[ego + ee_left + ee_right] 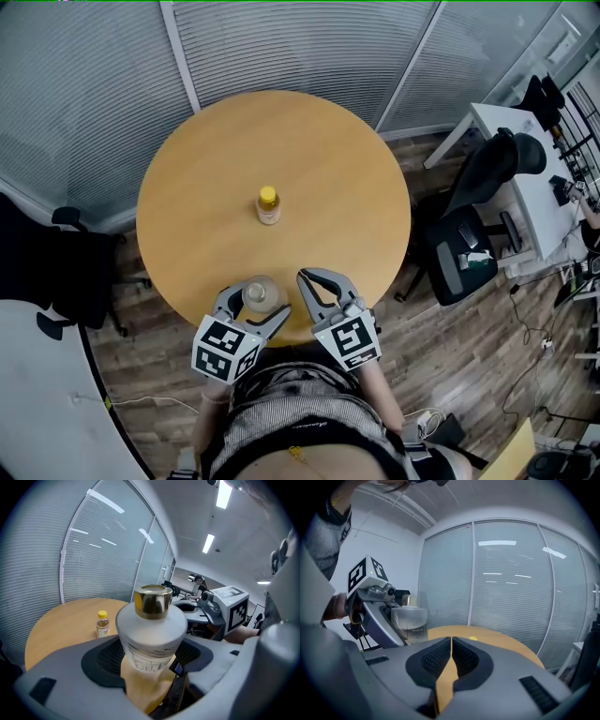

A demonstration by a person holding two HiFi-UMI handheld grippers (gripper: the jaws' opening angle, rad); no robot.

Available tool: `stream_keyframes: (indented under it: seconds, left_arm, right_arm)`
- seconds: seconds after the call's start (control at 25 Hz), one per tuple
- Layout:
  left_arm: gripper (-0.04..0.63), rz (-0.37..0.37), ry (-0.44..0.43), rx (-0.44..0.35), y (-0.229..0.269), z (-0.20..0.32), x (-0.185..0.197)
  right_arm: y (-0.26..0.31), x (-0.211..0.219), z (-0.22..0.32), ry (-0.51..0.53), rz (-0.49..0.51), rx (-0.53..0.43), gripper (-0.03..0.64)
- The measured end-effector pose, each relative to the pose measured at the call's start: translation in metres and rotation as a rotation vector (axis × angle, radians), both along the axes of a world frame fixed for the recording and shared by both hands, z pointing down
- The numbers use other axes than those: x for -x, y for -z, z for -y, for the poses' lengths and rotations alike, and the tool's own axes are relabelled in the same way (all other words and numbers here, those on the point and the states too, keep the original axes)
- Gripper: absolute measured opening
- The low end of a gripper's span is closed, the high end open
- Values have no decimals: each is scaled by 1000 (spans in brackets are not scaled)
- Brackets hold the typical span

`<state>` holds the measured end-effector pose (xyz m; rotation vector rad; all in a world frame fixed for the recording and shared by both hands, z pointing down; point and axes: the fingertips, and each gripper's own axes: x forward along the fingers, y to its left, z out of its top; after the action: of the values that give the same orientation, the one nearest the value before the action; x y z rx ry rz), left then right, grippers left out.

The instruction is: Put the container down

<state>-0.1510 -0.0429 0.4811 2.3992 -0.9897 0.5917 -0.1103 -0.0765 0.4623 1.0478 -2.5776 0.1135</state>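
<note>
At the near edge of the counter (309,159), the left tongs (255,309) pinch the frosted, gold-capped container (150,630). The right tongs (451,644), also there, are pressed together on nothing. Setting down and release seem left. A yellow-capped bottle (269,205) stands mid-counter.

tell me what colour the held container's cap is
Gold cap on the container, clearest in the left gripper view.

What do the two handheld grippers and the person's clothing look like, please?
The left gripper and right gripper are grey with curved jaws lined by black ribbed pads; each carries a white cube with black square markers. The person wears a grey knit top.
</note>
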Motion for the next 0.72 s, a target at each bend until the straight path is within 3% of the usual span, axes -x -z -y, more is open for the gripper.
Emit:
stream_keyframes:
  seconds: [0.72]
  left_arm:
    - [339, 15, 53, 5, 0, 1, -3]
  right_arm:
    - [1, -5, 2, 48, 5, 2, 21]
